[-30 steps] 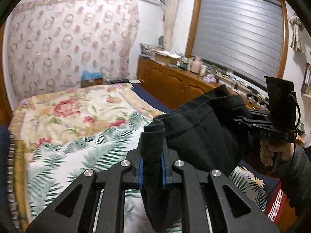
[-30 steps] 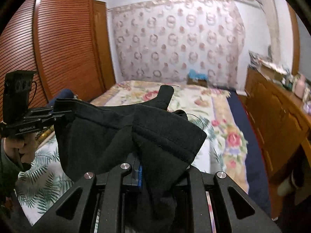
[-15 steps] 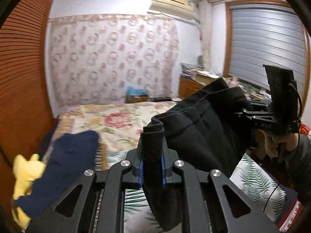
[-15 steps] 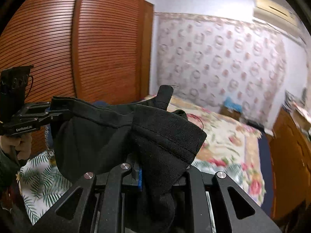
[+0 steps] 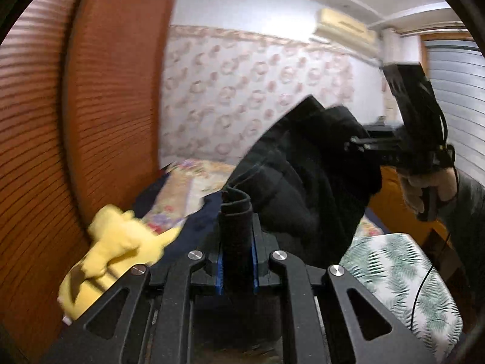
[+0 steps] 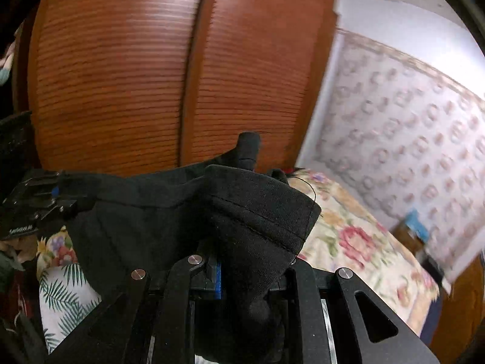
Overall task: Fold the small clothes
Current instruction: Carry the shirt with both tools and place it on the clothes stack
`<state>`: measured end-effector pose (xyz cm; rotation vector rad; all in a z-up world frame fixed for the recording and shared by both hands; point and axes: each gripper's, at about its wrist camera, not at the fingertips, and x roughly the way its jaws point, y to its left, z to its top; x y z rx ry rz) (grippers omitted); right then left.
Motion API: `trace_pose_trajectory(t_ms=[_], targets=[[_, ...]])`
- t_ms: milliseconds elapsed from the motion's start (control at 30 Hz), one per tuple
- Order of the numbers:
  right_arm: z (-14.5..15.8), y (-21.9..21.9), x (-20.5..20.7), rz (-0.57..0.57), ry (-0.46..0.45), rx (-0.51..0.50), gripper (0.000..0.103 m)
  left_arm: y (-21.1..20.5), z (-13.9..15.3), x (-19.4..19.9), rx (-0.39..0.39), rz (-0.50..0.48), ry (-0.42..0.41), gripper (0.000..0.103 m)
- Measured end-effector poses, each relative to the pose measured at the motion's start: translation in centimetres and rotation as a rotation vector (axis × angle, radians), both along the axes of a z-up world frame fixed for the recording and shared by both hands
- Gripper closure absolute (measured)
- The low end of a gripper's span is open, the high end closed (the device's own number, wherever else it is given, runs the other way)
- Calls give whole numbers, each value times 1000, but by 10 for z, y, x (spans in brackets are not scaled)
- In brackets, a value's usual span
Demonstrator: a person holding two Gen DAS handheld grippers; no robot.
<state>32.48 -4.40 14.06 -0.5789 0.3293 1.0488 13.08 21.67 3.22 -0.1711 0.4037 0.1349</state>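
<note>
While the left gripper (image 5: 237, 261) clamps a rolled edge of the black garment (image 5: 306, 179) between its blue pads, the left wrist view shows the cloth stretching up and to the right, off the bed, to the right gripper (image 5: 353, 145), whose handle sits in a gloved hand (image 5: 427, 189). Below the cloth, a yellow garment (image 5: 118, 245) and a dark blue one (image 5: 194, 227) lie near the bed's left edge beside the louvered wooden wardrobe (image 5: 91, 106); a fern-print cover (image 5: 403, 279) fills the bed's near right corner.

From the right wrist view, the right gripper (image 6: 242, 273) pinches the black garment's (image 6: 169, 212) stitched hem, which bulges over its fingers. The cloth spans left to the left gripper (image 6: 68, 192), hanging above the floral bedspread (image 6: 351, 239).
</note>
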Motion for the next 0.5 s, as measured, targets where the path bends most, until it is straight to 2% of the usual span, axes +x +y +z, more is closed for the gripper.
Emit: trace_pose_trajectory(t_ms=[133,233,267,333,367,400,500], targets=[[-24,54,26,59,27,-72,85,23,-31,2,-34,60,67,89],[-48,86,48,43,46,-116,79,34,-54,11,-57,82,125,89],[-54,92,59,21,68,-126,68,35,-58,10,-58,85,134,89],[-62,92,77,-38,100,-120,59,39,-65,8,-45,99,152,89],[-64,88,85,-62,108,-104,50,39,-67,7,-36,102,157,88],[-65,82,90,-80,107,-87,40,37,-67,3,-31,100,155,80],[-66,62,94,-119,81,-38,36,33,-62,-8,-29,87,131,60]])
